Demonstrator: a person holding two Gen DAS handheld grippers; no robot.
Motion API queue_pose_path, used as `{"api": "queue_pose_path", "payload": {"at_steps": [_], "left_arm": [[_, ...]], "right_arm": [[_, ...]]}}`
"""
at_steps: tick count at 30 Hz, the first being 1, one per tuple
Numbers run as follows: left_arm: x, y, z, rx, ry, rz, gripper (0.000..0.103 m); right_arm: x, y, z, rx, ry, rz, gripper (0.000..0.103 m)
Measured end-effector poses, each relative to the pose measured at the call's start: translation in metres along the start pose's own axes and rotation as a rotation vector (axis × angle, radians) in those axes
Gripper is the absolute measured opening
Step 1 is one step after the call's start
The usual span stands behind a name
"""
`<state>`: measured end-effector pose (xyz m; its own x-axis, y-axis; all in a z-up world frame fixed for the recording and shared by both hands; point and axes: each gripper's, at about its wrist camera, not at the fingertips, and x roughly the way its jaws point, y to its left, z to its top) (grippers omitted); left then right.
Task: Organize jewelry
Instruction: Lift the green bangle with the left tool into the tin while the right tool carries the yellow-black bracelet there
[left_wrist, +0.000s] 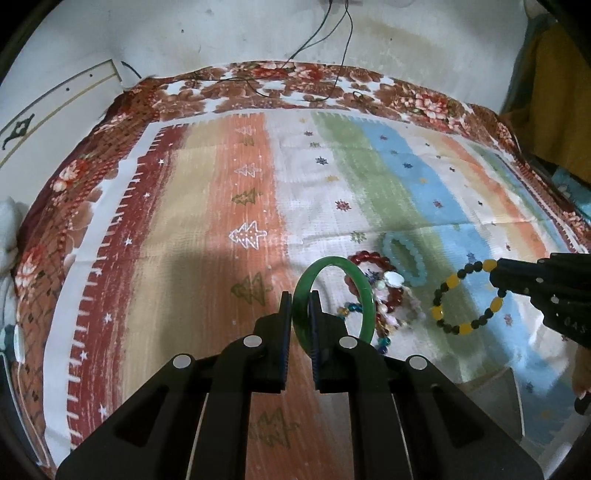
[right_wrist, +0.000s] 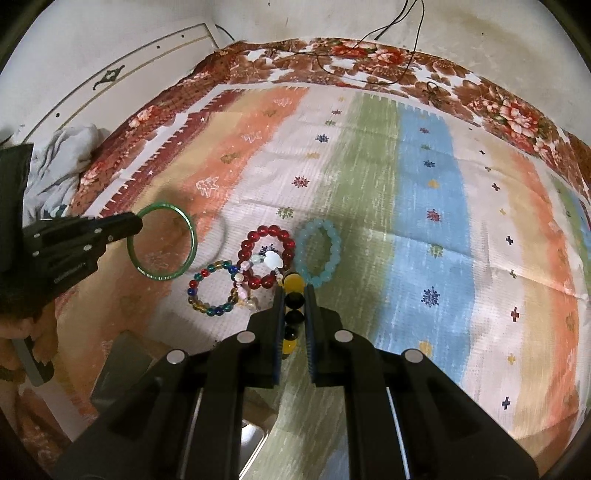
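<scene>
Clamping a green bangle (left_wrist: 364, 295), the left gripper (left_wrist: 300, 301) holds it on edge above the striped cloth (left_wrist: 221, 192), its two jaws pressed together on the ring's near rim. In the right wrist view the same bangle (right_wrist: 161, 242) hangs to the left of the red bead bracelet (right_wrist: 266, 254), clear of the rest of the jewelry, with the left gripper (right_wrist: 135, 223) pinching its upper left edge. A bracelet of mixed coloured beads (right_wrist: 210, 291) lies on the cloth just to the lower left of the red bead bracelet, and a small string of pale beads with a white charm (right_wrist: 272, 259) crosses the red bracelet's middle and touches both. A pale blue bead bracelet (right_wrist: 319, 253) lies just to the right of the red one, their rims touching or nearly so. The right gripper (right_wrist: 294, 291) is closed on a yellow and black bead bracelet (right_wrist: 293, 301), whose beads run in a line between the jaws, below and right of the red bracelet. In the left wrist view that yellow and black bracelet (left_wrist: 467, 295) dangles as an open loop from the right gripper (left_wrist: 496, 275), well to the right of the red bead bracelet (left_wrist: 371, 260).
</scene>
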<state>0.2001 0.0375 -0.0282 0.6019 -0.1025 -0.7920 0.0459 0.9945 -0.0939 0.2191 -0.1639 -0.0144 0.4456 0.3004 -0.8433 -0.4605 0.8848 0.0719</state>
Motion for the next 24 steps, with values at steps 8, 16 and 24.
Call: {"api": "queue_pose_path", "payload": {"at_steps": [8, 16, 24], "left_arm": [[-0.031, -0.017, -0.013, 0.017, -0.047, -0.048, 0.009], [-0.051, -0.029, -0.028, 0.027, -0.058, -0.098, 0.009], [-0.07, -0.041, -0.054, 0.048, -0.067, -0.145, 0.009]], "right_arm": [[-0.034, 0.01, -0.01, -0.006, -0.061, 0.022, 0.011], [-0.059, 0.014, -0.025, 0.001, -0.096, 0.052, 0.011], [-0.086, 0.025, -0.033, -0.005, -0.146, 0.101, 0.011]]}}
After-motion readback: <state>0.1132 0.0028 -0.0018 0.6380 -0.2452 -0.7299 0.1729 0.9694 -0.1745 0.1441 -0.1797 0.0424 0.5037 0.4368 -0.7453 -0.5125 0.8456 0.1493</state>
